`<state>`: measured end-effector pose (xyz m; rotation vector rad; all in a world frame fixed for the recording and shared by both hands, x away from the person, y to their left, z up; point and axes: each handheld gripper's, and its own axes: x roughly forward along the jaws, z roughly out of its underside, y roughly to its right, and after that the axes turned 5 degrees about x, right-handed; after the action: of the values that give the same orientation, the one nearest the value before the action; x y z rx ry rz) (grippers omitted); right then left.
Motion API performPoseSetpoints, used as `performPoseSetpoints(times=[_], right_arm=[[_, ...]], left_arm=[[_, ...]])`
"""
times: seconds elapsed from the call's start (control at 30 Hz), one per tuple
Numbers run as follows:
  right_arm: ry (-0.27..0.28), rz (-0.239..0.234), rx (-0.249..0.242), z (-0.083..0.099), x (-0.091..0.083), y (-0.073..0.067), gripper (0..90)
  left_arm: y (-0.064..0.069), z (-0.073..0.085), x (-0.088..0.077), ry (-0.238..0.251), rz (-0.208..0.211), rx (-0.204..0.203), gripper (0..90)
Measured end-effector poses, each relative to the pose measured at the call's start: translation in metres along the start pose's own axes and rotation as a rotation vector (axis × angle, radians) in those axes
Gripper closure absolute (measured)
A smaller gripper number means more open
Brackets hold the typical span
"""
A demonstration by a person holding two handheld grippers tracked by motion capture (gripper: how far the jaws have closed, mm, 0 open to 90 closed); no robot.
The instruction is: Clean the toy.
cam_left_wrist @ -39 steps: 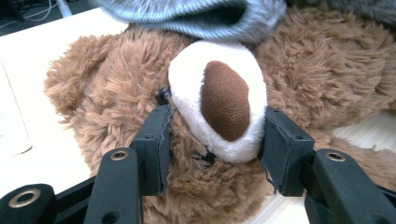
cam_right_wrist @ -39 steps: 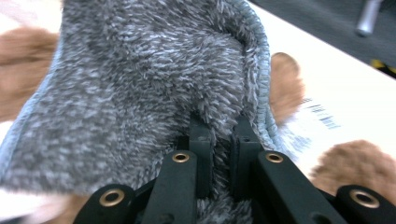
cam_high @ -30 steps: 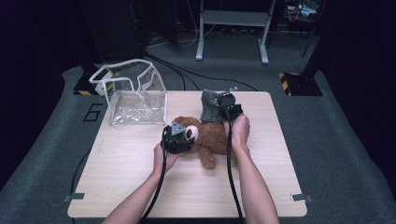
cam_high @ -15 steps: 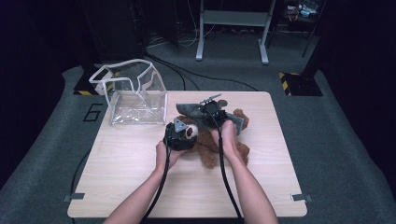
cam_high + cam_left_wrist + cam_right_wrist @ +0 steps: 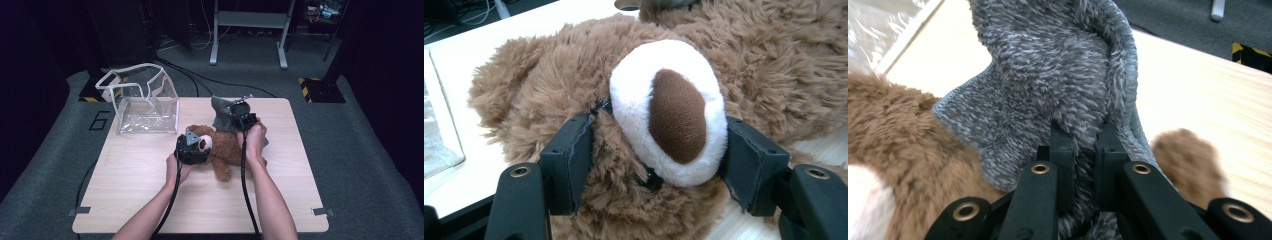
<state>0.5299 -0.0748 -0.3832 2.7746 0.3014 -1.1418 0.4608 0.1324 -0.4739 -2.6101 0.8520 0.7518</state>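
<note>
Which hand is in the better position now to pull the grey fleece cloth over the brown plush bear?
Right. The right gripper is already shut on the grey fleece cloth, lifting its edge beside the brown plush bear. The left gripper straddles the bear's white muzzle, so it probably steadies the toy.

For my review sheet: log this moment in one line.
left gripper: around teddy bear muzzle | right gripper: shut on grey fleece cloth | clear bag: untouched

Both forearms are bare, no sleeves are visible. The left gripper (image 5: pixel 191 147) at the centre of the high view is black, with a grey three-cornered plate on top. The right gripper (image 5: pixel 243 114) is also black. A thin black cable goes from each gripper toward the bottom edge. The jaws carry brass-coloured screw rings.
</note>
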Motion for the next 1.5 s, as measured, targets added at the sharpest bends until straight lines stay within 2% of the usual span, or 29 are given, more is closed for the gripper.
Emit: performPoseSetpoints(times=[0.03,0.1,0.23,0.33,0.4,0.57,0.63,0.8,0.93,1.0,1.07,1.17,1.2,1.23,1.27,1.3,1.33,1.37,1.4,1.47,1.5], right_arm=[[0.013,-0.007,0.03,0.001,-0.007,0.004,82.2],[0.025,-0.024,0.045,0.005,-0.019,0.015,82.2],[0.024,-0.026,0.051,0.015,-0.036,0.029,82.3],[-0.036,0.005,0.021,0.022,-0.033,0.031,82.3],[-0.073,0.005,0.028,0.026,-0.024,0.03,82.3],[-0.102,0.0,0.007,0.023,0.001,0.017,82.1],[-0.103,0.012,-0.022,0.019,0.009,0.009,82.1],[-0.091,-0.001,-0.054,0.008,0.021,-0.006,82.2],[-0.122,0.008,-0.079,0.004,0.032,-0.017,82.2],[-0.133,-0.002,-0.071,0.002,0.036,-0.02,82.2],[-0.136,-0.034,-0.06,-0.001,0.039,-0.024,82.2],[-0.146,-0.11,-0.042,-0.003,0.044,-0.029,82.2],[-0.157,-0.151,-0.025,-0.003,0.045,-0.031,82.2],[-0.133,-0.205,0.005,-0.004,0.045,-0.031,82.2],[-0.132,-0.229,0.019,-0.006,0.043,-0.029,82.3],[-0.092,-0.264,0.064,-0.008,0.038,-0.027,82.3],[-0.065,-0.28,0.087,-0.01,0.033,-0.024,82.3],[-0.045,-0.268,0.107,-0.011,0.026,-0.023,82.3],[-0.006,-0.246,0.093,-0.013,0.021,-0.019,82.3],[0.016,-0.168,0.082,-0.014,0.009,-0.013,82.3],[0.019,-0.148,0.072,-0.013,0.005,-0.01,82.3]], left_arm=[[0.0,0.0,0.0,0.0,0.0,0.0,33.9],[0.0,0.0,0.0,-0.002,0.006,0.001,33.8],[0.0,0.001,-0.001,-0.003,0.011,0.004,33.8],[0.001,0.002,-0.001,0.001,0.009,0.004,33.8],[0.001,0.003,-0.002,0.001,0.01,0.006,33.9],[0.001,0.004,-0.002,0.005,0.011,0.0,33.8],[0.0,0.005,-0.002,0.006,0.013,0.0,33.9],[0.001,0.006,-0.002,0.009,0.015,0.003,33.9],[0.001,0.007,-0.003,0.009,0.014,0.005,33.9],[0.001,0.007,-0.003,0.009,0.015,0.005,33.9],[0.002,0.007,-0.003,0.007,0.018,0.002,33.9],[0.002,0.007,-0.003,0.006,0.017,0.006,33.9],[0.002,0.007,-0.003,0.006,0.018,0.003,33.9],[0.002,0.007,-0.003,0.005,0.019,0.005,34.0],[0.002,0.007,-0.004,0.004,0.017,0.01,34.0],[0.002,0.007,-0.004,0.005,0.019,0.01,34.0],[0.001,0.007,-0.004,0.006,0.017,0.012,34.0],[0.001,0.007,-0.004,0.007,0.018,0.012,34.0],[0.001,0.007,-0.004,0.007,0.018,0.012,34.0],[0.002,0.007,-0.004,0.008,0.017,0.011,34.0],[0.001,0.007,-0.004,0.01,0.018,0.01,34.0]])
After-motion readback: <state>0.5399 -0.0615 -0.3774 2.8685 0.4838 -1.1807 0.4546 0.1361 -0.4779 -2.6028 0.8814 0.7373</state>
